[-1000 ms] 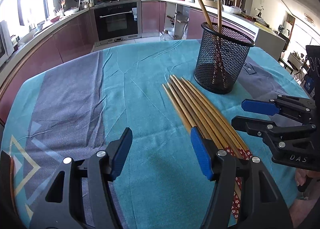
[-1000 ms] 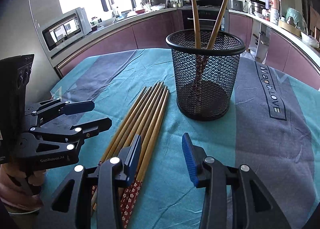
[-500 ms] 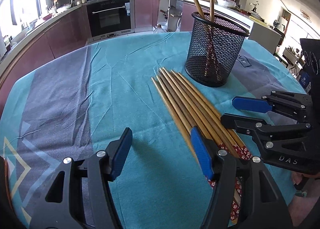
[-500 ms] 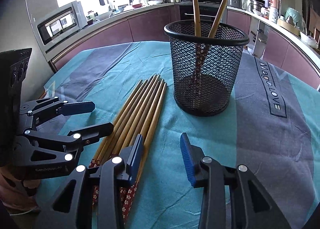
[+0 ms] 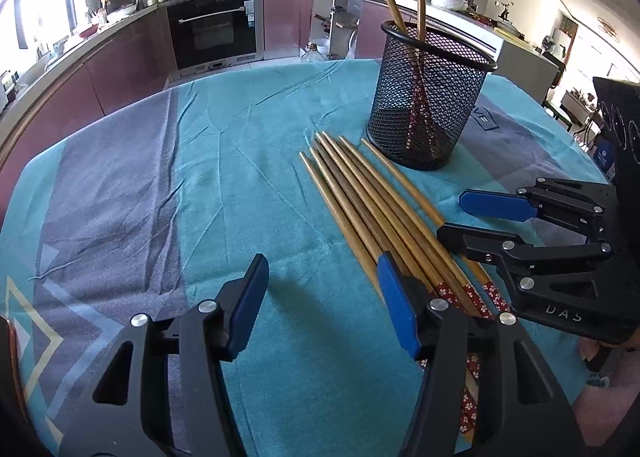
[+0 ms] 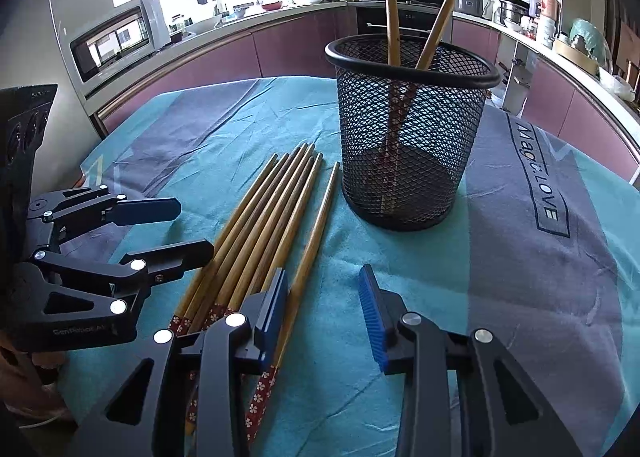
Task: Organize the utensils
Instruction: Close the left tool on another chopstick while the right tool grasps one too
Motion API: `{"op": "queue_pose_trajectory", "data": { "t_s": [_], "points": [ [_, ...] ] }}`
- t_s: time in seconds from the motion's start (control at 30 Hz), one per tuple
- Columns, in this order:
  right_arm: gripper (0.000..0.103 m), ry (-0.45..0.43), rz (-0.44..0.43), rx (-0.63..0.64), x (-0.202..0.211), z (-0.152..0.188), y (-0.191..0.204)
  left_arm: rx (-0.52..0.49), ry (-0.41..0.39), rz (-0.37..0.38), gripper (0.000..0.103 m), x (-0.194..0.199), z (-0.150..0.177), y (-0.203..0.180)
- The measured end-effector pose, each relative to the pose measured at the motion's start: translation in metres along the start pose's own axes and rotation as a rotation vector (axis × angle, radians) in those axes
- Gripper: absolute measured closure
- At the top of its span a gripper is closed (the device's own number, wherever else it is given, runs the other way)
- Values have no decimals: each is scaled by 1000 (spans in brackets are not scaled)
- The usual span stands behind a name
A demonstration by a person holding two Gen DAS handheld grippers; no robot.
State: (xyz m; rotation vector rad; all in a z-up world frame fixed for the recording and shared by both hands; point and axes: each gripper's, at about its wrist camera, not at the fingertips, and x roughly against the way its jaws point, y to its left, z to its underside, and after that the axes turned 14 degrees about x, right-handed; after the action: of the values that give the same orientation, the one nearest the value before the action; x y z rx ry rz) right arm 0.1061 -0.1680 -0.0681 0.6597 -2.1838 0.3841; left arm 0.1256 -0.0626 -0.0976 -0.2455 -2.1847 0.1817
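Several wooden chopsticks (image 5: 372, 193) with red flowered ends lie side by side on the teal cloth; they also show in the right wrist view (image 6: 264, 237). One chopstick (image 6: 316, 233) lies slightly apart on the right. A black mesh holder (image 5: 428, 93) stands behind them with two chopsticks upright in it, also seen in the right wrist view (image 6: 408, 129). My left gripper (image 5: 320, 301) is open and empty, its right finger over the chopsticks' left edge. My right gripper (image 6: 324, 313) is open and empty, its left finger over the chopsticks' flowered ends.
The table carries a teal and grey cloth (image 5: 160, 185) with printed lettering (image 6: 540, 173). Kitchen counters, an oven (image 5: 216, 29) and a microwave (image 6: 120, 37) curve around the far side. The table edge lies beyond the holder.
Both grippers have moved forward and lower toward the chopsticks. The rightmost chopstick now lies slightly apart from the bundle. Both stay open.
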Motion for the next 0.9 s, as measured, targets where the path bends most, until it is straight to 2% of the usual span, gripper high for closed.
{"op": "queue_pose_trajectory", "data": {
  "t_s": [0.1,0.3,0.53,0.77,0.83,0.9],
  "points": [
    [68,0,-1,-2,0,-1,0,-24,-7,-16,45,-2,1,-3],
    [68,-1,-5,-4,-1,-2,0,-30,6,-15,53,-3,2,0],
    [69,5,4,11,-3,-6,-1,-23,23,-13,73,-7,-5,6],
    [80,12,5,34,-11,-14,2,-13,15,-25,73,-14,-10,5],
    [85,12,1,26,-12,-16,0,-13,10,-39,77,-16,-12,2],
    [94,10,-6,17,-13,-16,-1,-5,8,-45,84,-17,-13,3]
  ]
}}
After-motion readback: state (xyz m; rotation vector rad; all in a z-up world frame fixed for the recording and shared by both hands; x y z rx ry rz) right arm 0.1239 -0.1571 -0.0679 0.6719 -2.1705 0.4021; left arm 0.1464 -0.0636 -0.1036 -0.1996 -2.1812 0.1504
